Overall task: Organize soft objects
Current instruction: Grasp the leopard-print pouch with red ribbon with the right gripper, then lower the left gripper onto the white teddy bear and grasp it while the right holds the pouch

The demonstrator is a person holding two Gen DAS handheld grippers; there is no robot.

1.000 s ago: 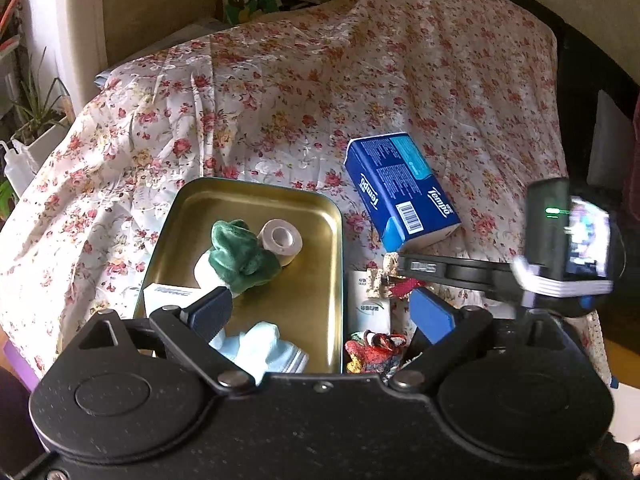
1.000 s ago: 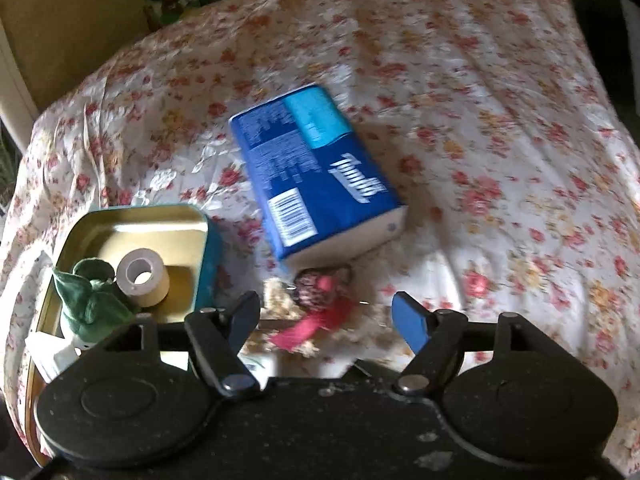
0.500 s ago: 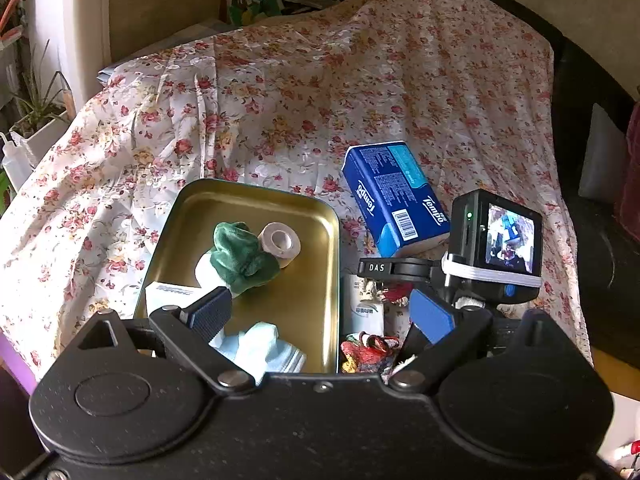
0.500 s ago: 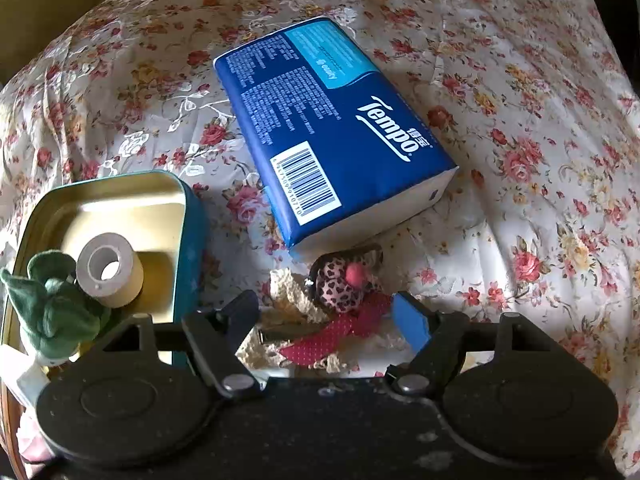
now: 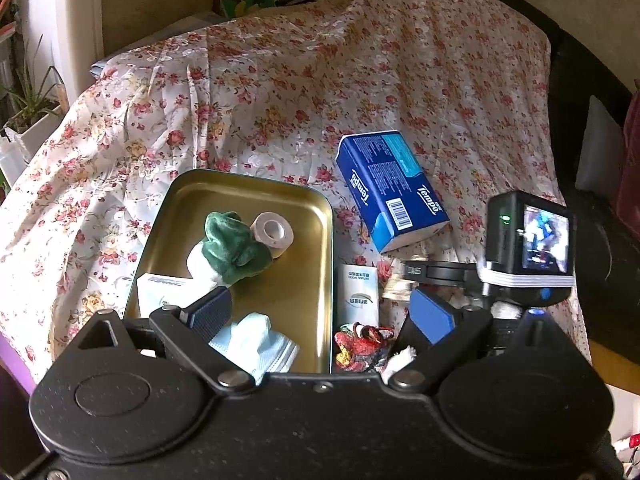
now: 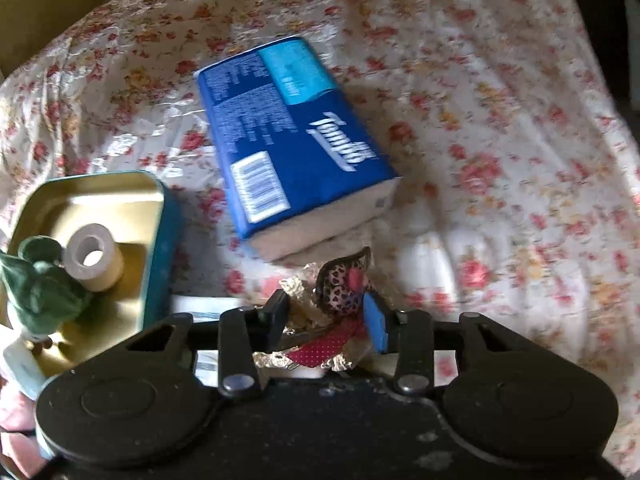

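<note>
A gold metal tray (image 5: 308, 208) (image 6: 160, 200) lies on the flowered bedspread and holds a green plush (image 5: 232, 248) (image 6: 40, 292), a tape roll (image 5: 273, 232) (image 6: 94, 258), a light blue face mask (image 5: 256, 340) and a white packet (image 5: 168, 292). My left gripper (image 5: 320, 312) is open above the tray's near edge. My right gripper (image 6: 328, 320) is shut on a leopard-print bow with red ribbon and lace (image 6: 340, 284), right of the tray and just in front of a blue Tempo tissue pack (image 5: 388, 188) (image 6: 292, 140).
A small white sachet (image 5: 357, 296) and a red patterned fabric piece (image 5: 360, 346) lie right of the tray. The right gripper's camera body (image 5: 528, 240) shows at the right of the left wrist view. A potted plant (image 5: 28, 112) stands far left. The bed drops off at right.
My right gripper closed from open onto the leopard-print bow and drew slightly back from the tissue pack. The left gripper stayed open over the tray.
</note>
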